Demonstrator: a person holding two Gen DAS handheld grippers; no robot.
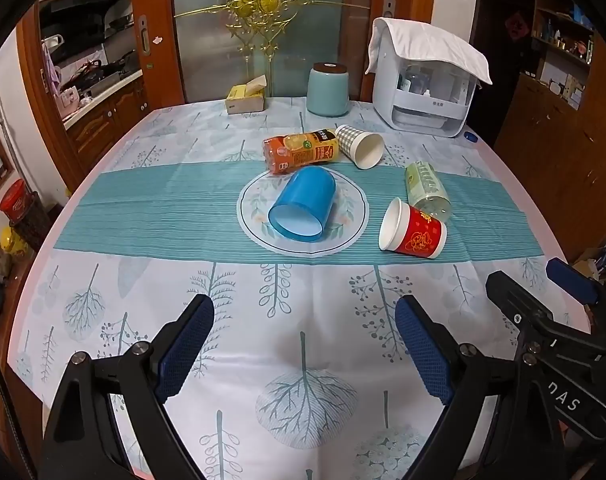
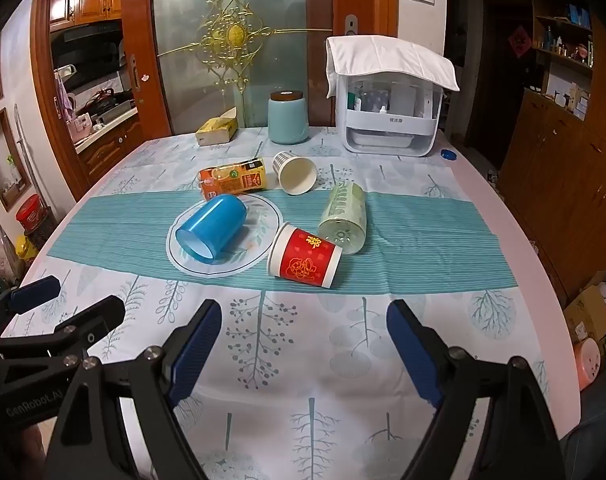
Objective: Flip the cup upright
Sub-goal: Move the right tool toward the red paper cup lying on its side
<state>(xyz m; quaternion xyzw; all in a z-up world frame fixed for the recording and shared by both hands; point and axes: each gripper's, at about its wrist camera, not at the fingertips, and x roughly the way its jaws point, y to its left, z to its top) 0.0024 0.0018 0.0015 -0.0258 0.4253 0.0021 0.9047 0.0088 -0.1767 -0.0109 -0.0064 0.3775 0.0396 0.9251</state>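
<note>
A blue plastic cup point(image 1: 303, 204) point(image 2: 212, 229) lies on its side on the round print in the table's middle, mouth toward me. A red paper cup point(image 1: 414, 233) point(image 2: 305, 258) lies on its side to its right. A checked paper cup point(image 1: 361, 145) point(image 2: 295, 172) lies on its side further back. My left gripper point(image 1: 303, 328) is open and empty, well short of the cups above the near tablecloth. My right gripper point(image 2: 303, 334) is open and empty, beside the left one; it shows in the left wrist view point(image 1: 543, 292), as the left does in the right wrist view point(image 2: 69, 300).
An orange juice bottle point(image 1: 301, 151) point(image 2: 231, 179) and a clear green bottle point(image 1: 427, 190) point(image 2: 343, 218) lie among the cups. At the back stand a teal canister point(image 1: 327, 89), a tissue box point(image 1: 245, 100) and a white appliance under a cloth point(image 1: 423, 80). A blue cap point(image 1: 471, 136) lies near the right edge.
</note>
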